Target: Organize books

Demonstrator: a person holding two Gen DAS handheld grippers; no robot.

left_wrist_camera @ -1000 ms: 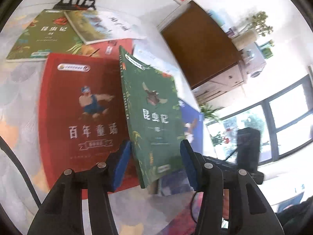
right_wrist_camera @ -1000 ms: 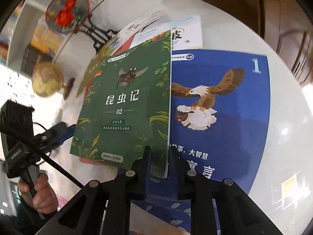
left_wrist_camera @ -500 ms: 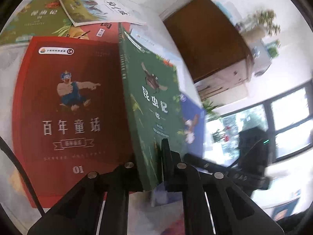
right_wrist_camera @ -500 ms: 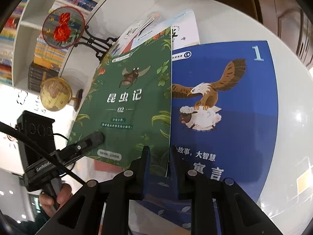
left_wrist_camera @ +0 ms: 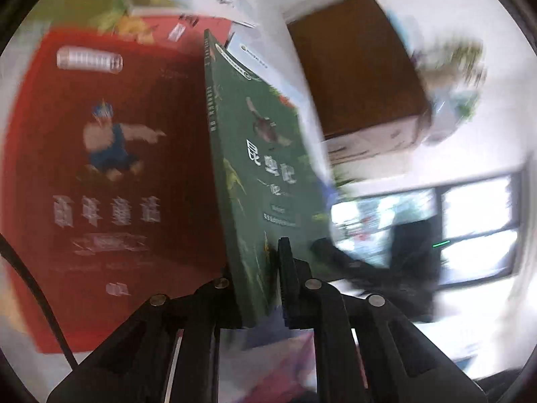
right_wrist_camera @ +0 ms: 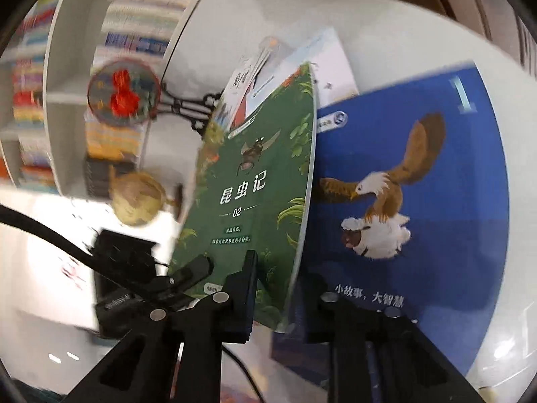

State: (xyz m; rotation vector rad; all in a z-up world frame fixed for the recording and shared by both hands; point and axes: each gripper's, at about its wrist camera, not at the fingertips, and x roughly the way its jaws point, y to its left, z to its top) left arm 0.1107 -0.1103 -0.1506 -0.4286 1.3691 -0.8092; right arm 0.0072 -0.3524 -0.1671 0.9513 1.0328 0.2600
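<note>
White table: green book (tilted up) clamped between left tongs, right tongs.

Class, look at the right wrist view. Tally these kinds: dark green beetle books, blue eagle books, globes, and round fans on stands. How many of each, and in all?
dark green beetle book: 1
blue eagle book: 1
globe: 1
round fan on a stand: 1
Total: 4
</note>
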